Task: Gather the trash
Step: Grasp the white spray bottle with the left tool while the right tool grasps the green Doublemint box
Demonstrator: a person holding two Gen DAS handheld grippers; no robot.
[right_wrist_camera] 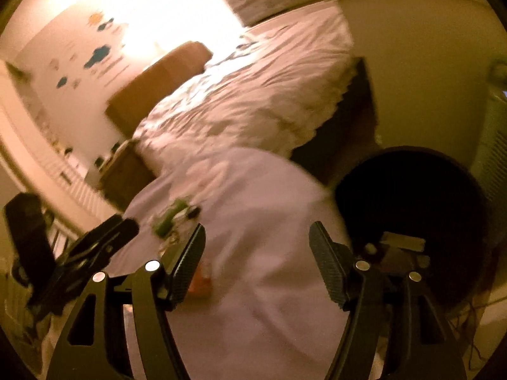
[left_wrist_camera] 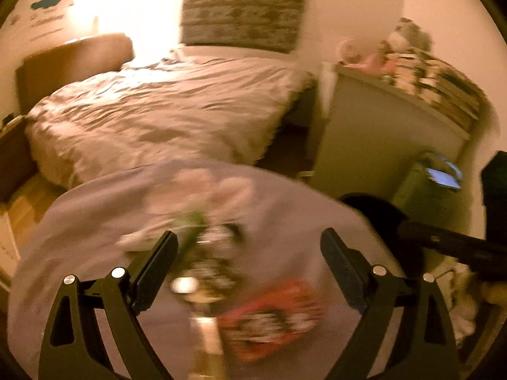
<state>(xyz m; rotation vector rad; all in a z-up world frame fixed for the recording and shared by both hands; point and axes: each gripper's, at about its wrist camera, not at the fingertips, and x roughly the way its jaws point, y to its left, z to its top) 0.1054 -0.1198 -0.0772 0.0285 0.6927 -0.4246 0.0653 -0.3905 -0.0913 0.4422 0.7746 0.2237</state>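
Left gripper (left_wrist_camera: 248, 243) jaws wide, holding nothing; blurred red packet (left_wrist_camera: 272, 319) and green wrapper (left_wrist_camera: 193, 221) lie between its fingers on the cloth-covered table (left_wrist_camera: 95, 221). Right gripper (right_wrist_camera: 256, 237) likewise wide, empty; black bin (right_wrist_camera: 412, 196) just right of it.

red wrapper (left_wrist_camera: 272, 319) | green scrap (right_wrist_camera: 169, 218), blurred | lilac cloth (left_wrist_camera: 95, 221) | black bin (right_wrist_camera: 408, 196)
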